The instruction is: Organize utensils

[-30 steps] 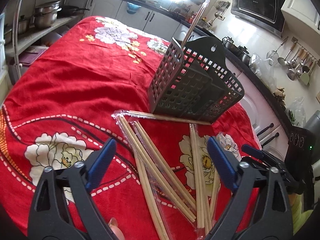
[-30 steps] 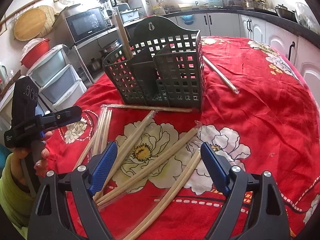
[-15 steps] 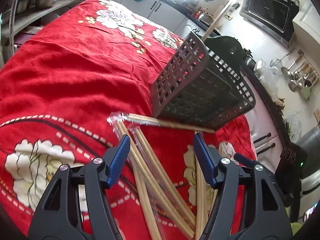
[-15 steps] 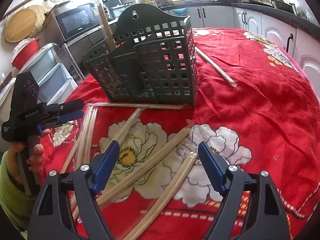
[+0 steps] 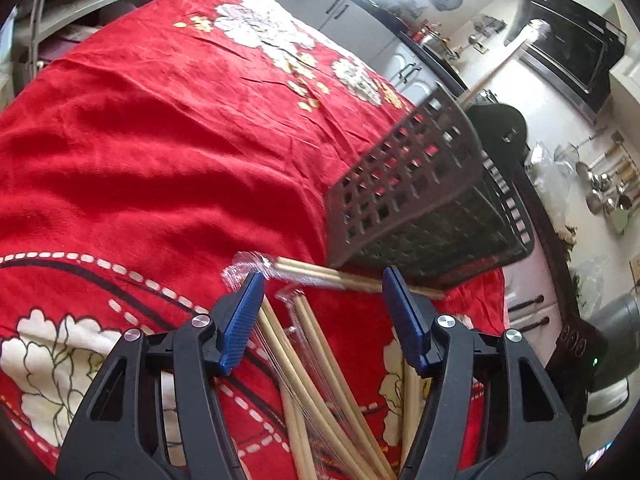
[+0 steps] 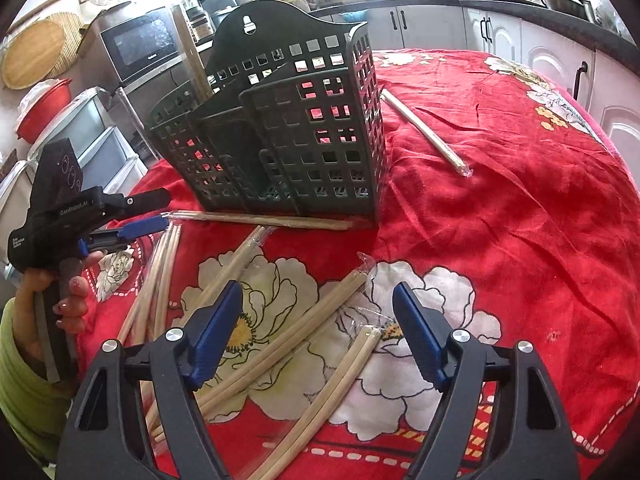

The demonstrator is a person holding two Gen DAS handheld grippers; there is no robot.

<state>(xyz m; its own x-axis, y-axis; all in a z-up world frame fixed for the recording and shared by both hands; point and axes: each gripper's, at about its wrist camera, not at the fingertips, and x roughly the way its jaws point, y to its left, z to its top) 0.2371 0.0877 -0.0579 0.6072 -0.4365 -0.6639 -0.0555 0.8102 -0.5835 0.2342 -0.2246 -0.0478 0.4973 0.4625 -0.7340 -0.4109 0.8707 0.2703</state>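
Note:
A dark green slotted utensil basket (image 6: 280, 140) (image 5: 420, 200) stands on the red floral tablecloth (image 6: 520, 200), with one wrapped chopstick pair (image 6: 192, 60) upright in it. Several plastic-wrapped wooden chopstick pairs lie loose in front of it. One pair (image 5: 360, 282) (image 6: 260, 220) lies along the basket's base. My left gripper (image 5: 323, 276) (image 6: 165, 210) straddles its wrapped end; the jaws are closing, pads not touching it. My right gripper (image 6: 318, 288) hovers open over another pair (image 6: 280, 340), nothing gripped.
A single wrapped pair (image 6: 424, 132) lies on the cloth right of the basket. More pairs (image 6: 160, 272) fan out at the left. A hand in a green sleeve (image 6: 24, 380) holds the left gripper. A microwave (image 6: 140, 46) and plastic drawers stand beyond the table's left edge.
The left gripper has moved forward and down to the pair by the basket, rolled a little, and its jaws have narrowed. The right gripper has edged closer to the table.

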